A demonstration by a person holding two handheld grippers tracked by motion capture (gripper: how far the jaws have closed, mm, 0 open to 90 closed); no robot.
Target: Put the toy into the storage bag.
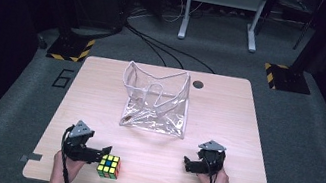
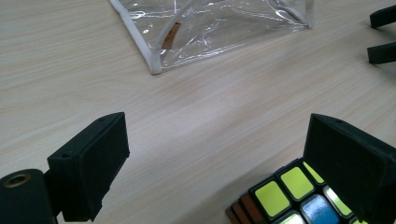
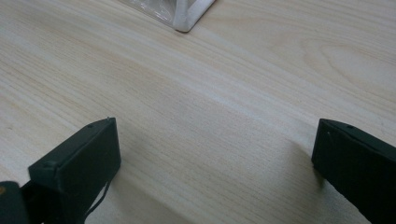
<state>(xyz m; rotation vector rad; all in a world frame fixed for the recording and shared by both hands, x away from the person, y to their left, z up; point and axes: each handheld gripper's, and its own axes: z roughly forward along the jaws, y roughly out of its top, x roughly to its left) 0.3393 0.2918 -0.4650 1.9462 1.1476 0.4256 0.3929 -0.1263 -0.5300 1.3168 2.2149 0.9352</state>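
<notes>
A colour-tiled puzzle cube sits near the table's front edge, left of centre. My left gripper is open just beside and above it; in the left gripper view the cube lies low and right, partly behind the right jaw, not between the jaws. A clear plastic pouch with white trim stands open in the middle of the table; its corner appears in the left gripper view. My right gripper rests open at the front right, nothing between its fingers, with the pouch corner ahead of it.
The light wooden table has a round cable hole at the back. Beyond it are grey carpet, black cables and a white desk frame. The other gripper's black fingers show far right in the left gripper view.
</notes>
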